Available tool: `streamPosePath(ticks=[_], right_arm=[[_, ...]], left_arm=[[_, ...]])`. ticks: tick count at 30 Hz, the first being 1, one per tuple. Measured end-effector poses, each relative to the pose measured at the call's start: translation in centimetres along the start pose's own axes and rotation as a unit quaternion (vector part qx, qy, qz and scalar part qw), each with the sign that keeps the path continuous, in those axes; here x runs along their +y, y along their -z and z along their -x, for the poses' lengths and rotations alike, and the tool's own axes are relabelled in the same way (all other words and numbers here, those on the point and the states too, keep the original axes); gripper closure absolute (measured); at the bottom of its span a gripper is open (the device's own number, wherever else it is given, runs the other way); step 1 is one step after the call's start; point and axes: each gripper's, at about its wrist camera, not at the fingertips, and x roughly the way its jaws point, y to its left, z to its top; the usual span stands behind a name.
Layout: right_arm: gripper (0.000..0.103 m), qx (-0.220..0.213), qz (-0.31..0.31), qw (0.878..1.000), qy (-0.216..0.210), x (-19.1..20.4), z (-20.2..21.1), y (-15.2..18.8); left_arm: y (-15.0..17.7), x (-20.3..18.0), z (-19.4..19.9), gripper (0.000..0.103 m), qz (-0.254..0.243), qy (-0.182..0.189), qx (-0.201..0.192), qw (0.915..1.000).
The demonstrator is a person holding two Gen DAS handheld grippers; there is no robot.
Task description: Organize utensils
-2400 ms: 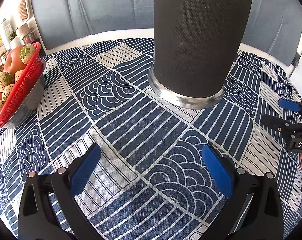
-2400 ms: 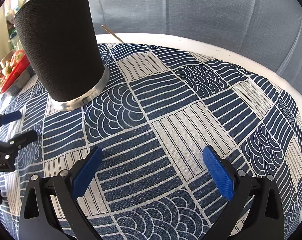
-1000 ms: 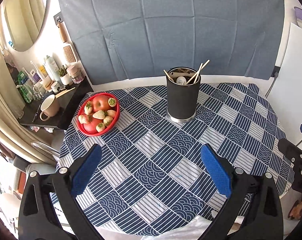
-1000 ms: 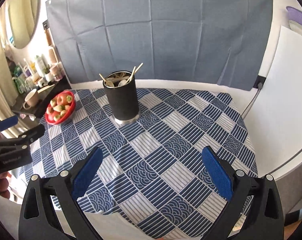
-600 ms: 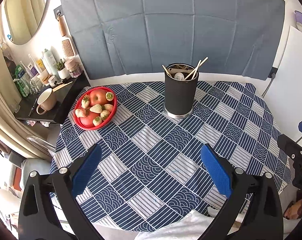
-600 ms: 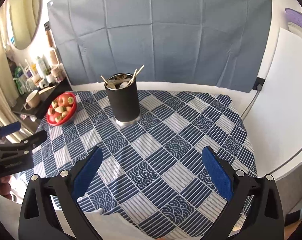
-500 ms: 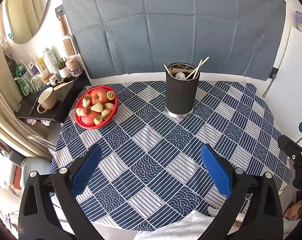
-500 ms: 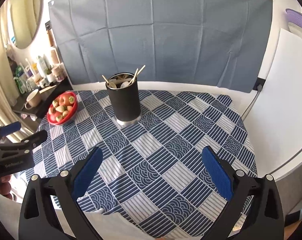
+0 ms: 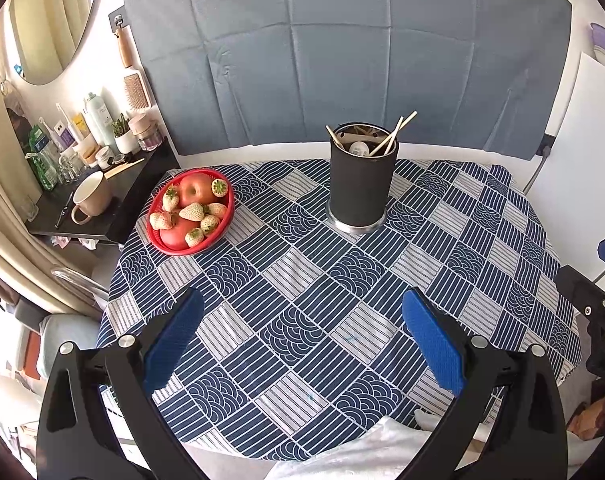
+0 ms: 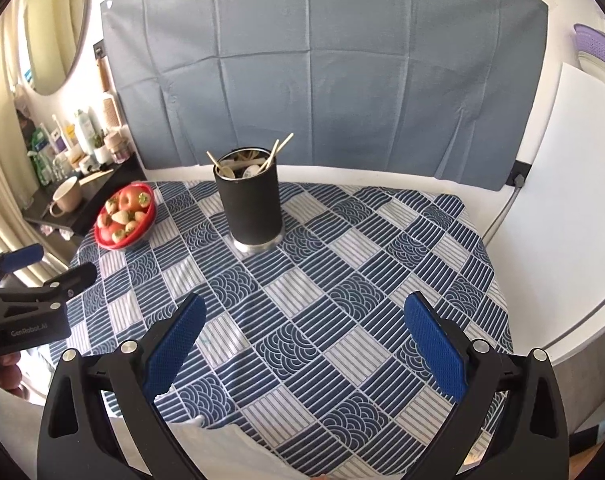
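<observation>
A black cylindrical utensil holder (image 9: 360, 188) with a metal base stands upright on the far middle of the patterned tablecloth (image 9: 302, 300). Wooden chopsticks (image 9: 396, 136) and a white spoon (image 9: 358, 148) stick out of it. It also shows in the right wrist view (image 10: 252, 204), with chopsticks (image 10: 276, 152) in it. My left gripper (image 9: 302, 332) is open and empty, held back above the table's near edge. My right gripper (image 10: 304, 336) is open and empty, also well back from the holder. Each gripper shows at the edge of the other's view.
A red basket of apples and strawberries (image 9: 192, 210) sits at the table's left, also in the right wrist view (image 10: 126, 216). A dark side shelf (image 9: 98, 200) with a mug and bottles stands left of the table. A white board (image 10: 562, 200) leans at the right.
Both grippers have pulled far back and up from right beside the holder; over the last second they have barely shifted. Both stay open and empty.
</observation>
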Motion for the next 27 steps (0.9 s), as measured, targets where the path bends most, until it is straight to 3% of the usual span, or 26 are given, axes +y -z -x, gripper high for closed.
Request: streamPosePath(ticks=[27], right_arm=[[0.008, -0.003, 0.005, 1.0, -0.002, 0.61, -0.38, -0.32]], left_arm=[[-0.11, -0.09, -0.34, 0.006, -0.011, 0.008, -0.001, 0.9999]])
